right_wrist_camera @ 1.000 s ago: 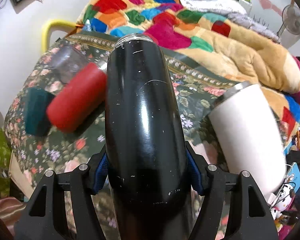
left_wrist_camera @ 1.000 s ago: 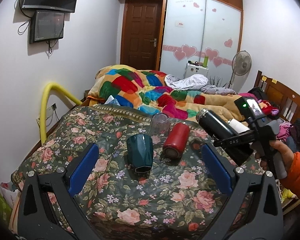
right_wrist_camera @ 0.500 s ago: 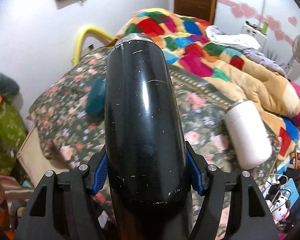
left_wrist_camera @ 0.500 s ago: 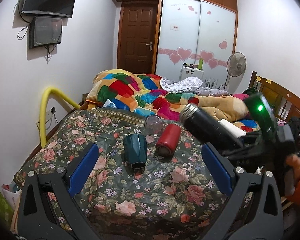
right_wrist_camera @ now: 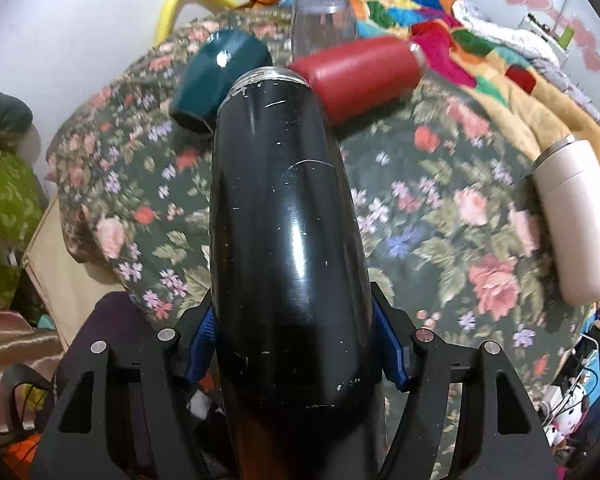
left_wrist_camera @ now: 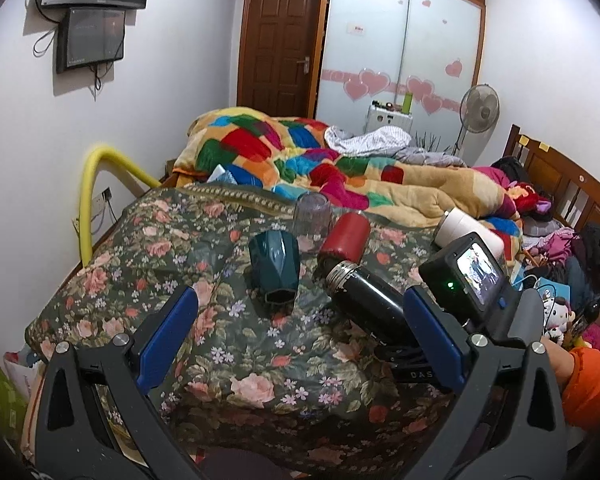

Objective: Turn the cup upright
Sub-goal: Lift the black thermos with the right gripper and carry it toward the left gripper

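My right gripper (right_wrist_camera: 296,344) is shut on a black steel cup (right_wrist_camera: 284,232), held tilted over the floral bedspread, mouth pointing toward the other cups. In the left wrist view the black cup (left_wrist_camera: 364,300) and the right gripper (left_wrist_camera: 412,360) are low at the right. My left gripper (left_wrist_camera: 300,332) is open and empty, above the front of the bedspread. A dark green faceted cup (left_wrist_camera: 276,266) and a red cup (left_wrist_camera: 344,238) lie on their sides. A clear glass (left_wrist_camera: 312,214) stands upside down behind them. A white cup (left_wrist_camera: 466,228) lies at the right.
The floral bedspread (left_wrist_camera: 236,368) covers a raised surface that drops off at the front and left edges. A colourful quilt (left_wrist_camera: 320,168) is piled behind. A yellow tube (left_wrist_camera: 90,184) arches at the left wall. Clutter and toys (left_wrist_camera: 572,280) fill the right side.
The right gripper has come down and swung left with the black cup, from raised above the bed to low over the bedspread near the red and green cups. The left gripper stayed open.
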The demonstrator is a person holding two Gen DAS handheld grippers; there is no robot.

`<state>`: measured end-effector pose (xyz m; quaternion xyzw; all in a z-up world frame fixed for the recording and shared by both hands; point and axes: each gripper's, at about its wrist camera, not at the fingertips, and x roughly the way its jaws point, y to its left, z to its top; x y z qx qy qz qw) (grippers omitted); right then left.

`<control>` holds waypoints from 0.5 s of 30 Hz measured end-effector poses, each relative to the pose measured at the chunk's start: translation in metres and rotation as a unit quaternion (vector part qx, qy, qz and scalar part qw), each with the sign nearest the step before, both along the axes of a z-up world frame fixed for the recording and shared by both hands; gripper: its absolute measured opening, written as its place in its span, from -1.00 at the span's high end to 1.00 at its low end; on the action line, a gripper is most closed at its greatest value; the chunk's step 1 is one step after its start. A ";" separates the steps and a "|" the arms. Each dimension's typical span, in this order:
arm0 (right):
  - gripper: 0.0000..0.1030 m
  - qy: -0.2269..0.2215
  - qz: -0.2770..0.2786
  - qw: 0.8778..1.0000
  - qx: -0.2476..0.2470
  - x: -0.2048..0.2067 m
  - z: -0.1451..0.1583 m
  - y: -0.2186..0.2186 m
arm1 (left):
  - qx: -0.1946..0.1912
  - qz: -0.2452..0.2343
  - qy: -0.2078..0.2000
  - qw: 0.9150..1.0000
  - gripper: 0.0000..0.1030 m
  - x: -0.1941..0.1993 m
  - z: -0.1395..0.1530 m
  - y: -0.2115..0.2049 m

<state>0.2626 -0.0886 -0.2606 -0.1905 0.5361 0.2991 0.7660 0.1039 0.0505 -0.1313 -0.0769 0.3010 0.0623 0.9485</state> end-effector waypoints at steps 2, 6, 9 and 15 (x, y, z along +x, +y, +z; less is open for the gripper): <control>-0.24 -0.001 0.003 1.000 -0.008 -0.002 -0.004 0.002 | -0.005 0.000 0.010 1.000 -1.00 0.003 -0.006 0.002; -0.24 0.004 0.006 1.000 -0.017 0.001 -0.013 0.004 | -0.024 -0.002 0.032 0.999 -1.00 0.012 -0.019 0.006; -0.25 0.002 0.008 1.000 -0.018 0.002 -0.016 0.006 | -0.040 -0.002 0.044 0.998 -1.00 0.019 -0.027 0.009; -0.26 0.021 0.014 1.000 -0.018 0.002 -0.017 0.008 | -0.065 -0.001 0.066 0.996 -1.00 0.029 -0.040 0.012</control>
